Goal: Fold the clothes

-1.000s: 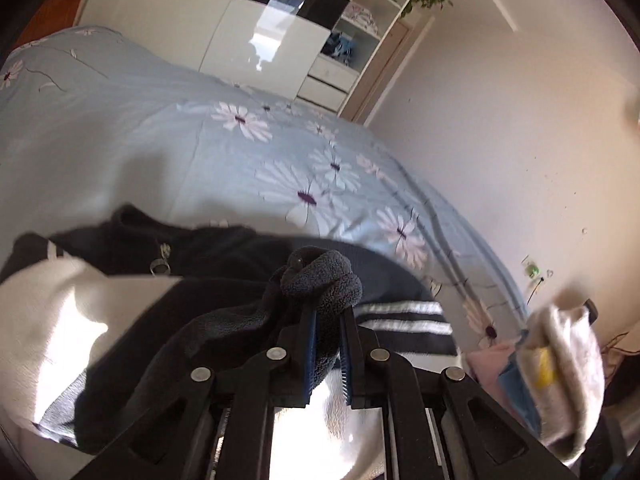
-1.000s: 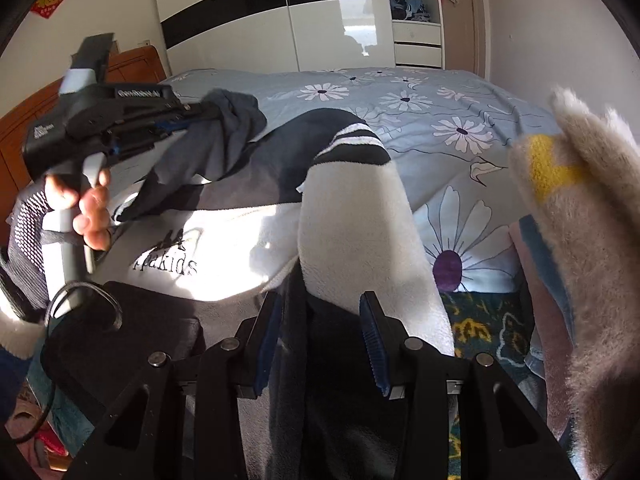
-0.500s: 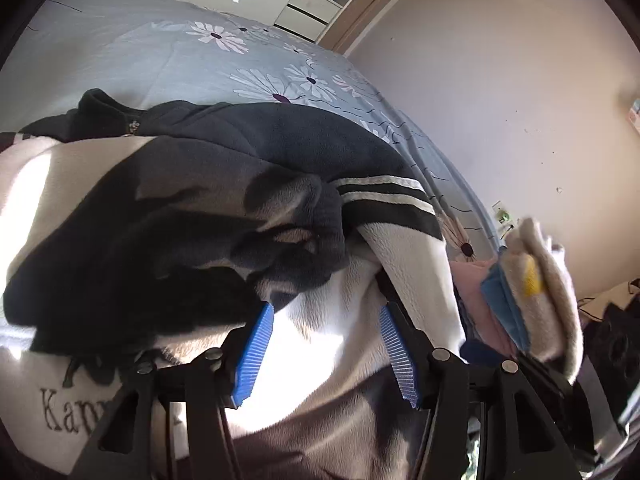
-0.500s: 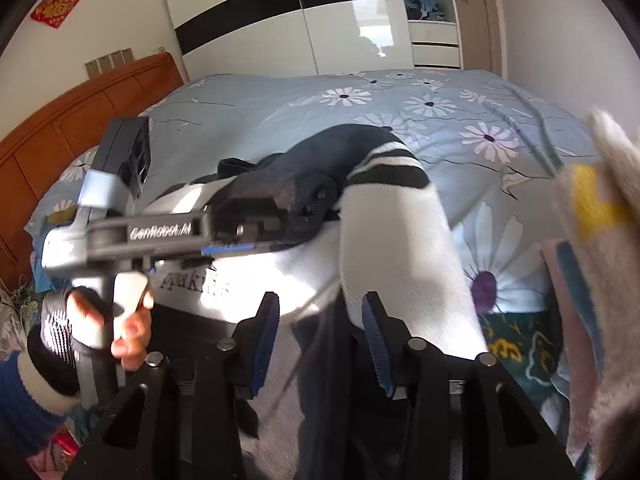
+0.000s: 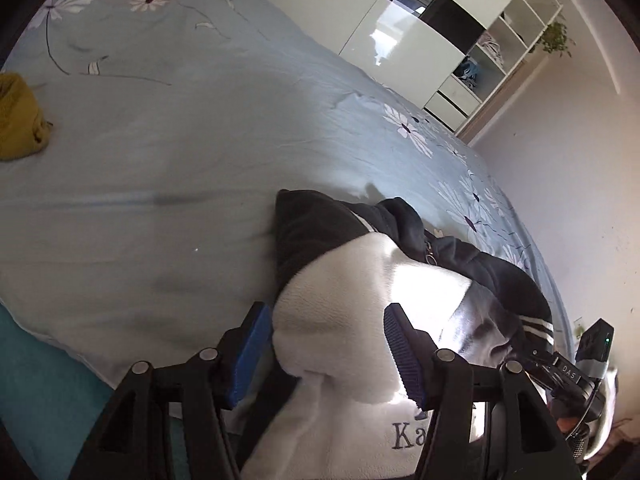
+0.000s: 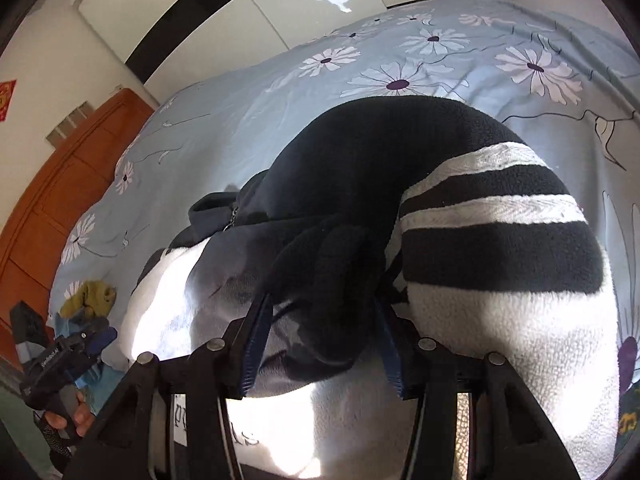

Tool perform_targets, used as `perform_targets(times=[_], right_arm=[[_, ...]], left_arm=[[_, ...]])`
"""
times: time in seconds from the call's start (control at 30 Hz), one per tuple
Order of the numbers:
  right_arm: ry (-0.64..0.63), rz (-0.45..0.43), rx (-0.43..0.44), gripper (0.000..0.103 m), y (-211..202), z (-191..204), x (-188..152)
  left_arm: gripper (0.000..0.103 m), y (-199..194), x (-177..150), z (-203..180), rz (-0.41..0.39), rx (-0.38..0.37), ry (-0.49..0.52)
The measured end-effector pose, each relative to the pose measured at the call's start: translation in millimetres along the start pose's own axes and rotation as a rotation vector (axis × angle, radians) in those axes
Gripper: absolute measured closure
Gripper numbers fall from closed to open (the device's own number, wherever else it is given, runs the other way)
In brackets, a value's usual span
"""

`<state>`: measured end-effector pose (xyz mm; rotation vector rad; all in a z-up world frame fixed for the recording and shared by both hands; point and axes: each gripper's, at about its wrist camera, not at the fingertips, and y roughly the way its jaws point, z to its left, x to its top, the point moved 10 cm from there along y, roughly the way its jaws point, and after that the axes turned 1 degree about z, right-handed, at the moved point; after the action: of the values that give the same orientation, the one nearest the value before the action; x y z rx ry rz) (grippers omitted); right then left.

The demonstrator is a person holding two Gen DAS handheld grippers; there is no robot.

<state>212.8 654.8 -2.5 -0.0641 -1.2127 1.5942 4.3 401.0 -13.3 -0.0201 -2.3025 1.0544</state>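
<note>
A black and white fleece jacket [image 5: 360,288] with a striped sleeve [image 6: 500,208] lies on the bed. My left gripper [image 5: 328,356] hovers at the jacket's white left edge. Its jaws are opening, and the white fleece bulges between the blue pads [image 5: 252,356] without being pinched. My right gripper [image 6: 322,344] is open over the middle of the jacket, where the folded dark sleeve end [image 6: 332,288] lies loose between its fingers. A hand holds the left gripper [image 6: 100,334] at the lower left of the right wrist view.
The bed [image 5: 180,160] has a light blue cover with daisies. A yellow-green garment [image 5: 20,120] lies at its far left, near a wooden headboard [image 6: 60,184]. A glossy white and black wardrobe [image 5: 400,20] and open shelves [image 5: 500,52] stand behind.
My left gripper let go of the dark sleeve end, opened wide and swung left to the jacket's white edge. My right gripper moved in over the dropped sleeve and opened a little more.
</note>
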Motion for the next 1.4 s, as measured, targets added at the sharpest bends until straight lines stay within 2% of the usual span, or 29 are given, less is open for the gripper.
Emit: perform_targets(times=[0.1,0.2,0.27,0.3,0.37,0.47,0.53,0.6,0.63,0.67,0.77,0.83,0.93,1.03,1.1,1.2,1.23,1.33,1.4], right_arm=[[-0.003,-0.008,0.016,0.084,-4,6,10],[-0.089,-0.064,0.038,0.085,-22,22,27],[-0.162,-0.160,0.105,0.085,-44,35,38],[-0.168,-0.161,0.098,0.085,-45,33,39],[-0.171,-0.122,0.056,0.085,-36,23,35],[-0.163,-0.024,-0.044,0.085,-11,-4,15],[-0.140,-0.015,-0.036,0.085,-5,-13,9],[-0.130,-0.009,-0.032,0.085,-3,-16,7],[-0.138,-0.005,-0.040,0.085,-2,-16,7],[-0.146,0.000,-0.048,0.085,-2,-15,7],[-0.173,0.009,-0.074,0.084,-3,-14,5],[-0.177,0.008,-0.083,0.084,-5,-13,6],[-0.171,0.009,-0.044,0.084,-5,-3,7],[-0.164,0.015,-0.004,0.084,6,14,10],[-0.192,0.026,-0.011,0.084,19,26,10],[-0.223,0.052,-0.087,0.084,35,23,8],[-0.218,0.059,-0.095,0.084,37,19,8],[-0.210,0.071,-0.106,0.084,35,13,9],[-0.229,0.082,-0.110,0.078,29,14,8]], left_arm=[[0.040,23,11,9,0.035,-0.047,-0.054],[0.040,44,22,8,0.058,-0.059,-0.060],[0.040,55,29,5,0.067,-0.056,-0.040],[0.040,61,32,6,0.071,-0.032,-0.024],[0.040,74,36,6,0.077,-0.012,0.002],[0.040,92,33,5,0.135,-0.045,-0.023],[0.040,100,30,4,0.157,-0.068,-0.030],[0.042,100,30,0,0.145,-0.088,-0.015],[0.054,99,31,-3,0.137,-0.093,-0.005],[0.073,98,31,-5,0.133,-0.090,0.008],[0.083,86,36,-15,0.085,-0.073,0.038],[0.084,70,46,-21,0.035,-0.071,0.060],[0.084,43,70,-20,-0.024,-0.075,0.082],[0.084,29,88,-4,-0.049,-0.008,0.102],[0.084,34,88,6,-0.031,0.028,0.116],[0.081,57,68,20,0.033,0.088,0.134],[0.079,61,62,25,0.042,0.094,0.122],[0.070,58,52,28,0.046,0.048,0.058],[0.062,45,47,30,0.035,0.053,0.043]])
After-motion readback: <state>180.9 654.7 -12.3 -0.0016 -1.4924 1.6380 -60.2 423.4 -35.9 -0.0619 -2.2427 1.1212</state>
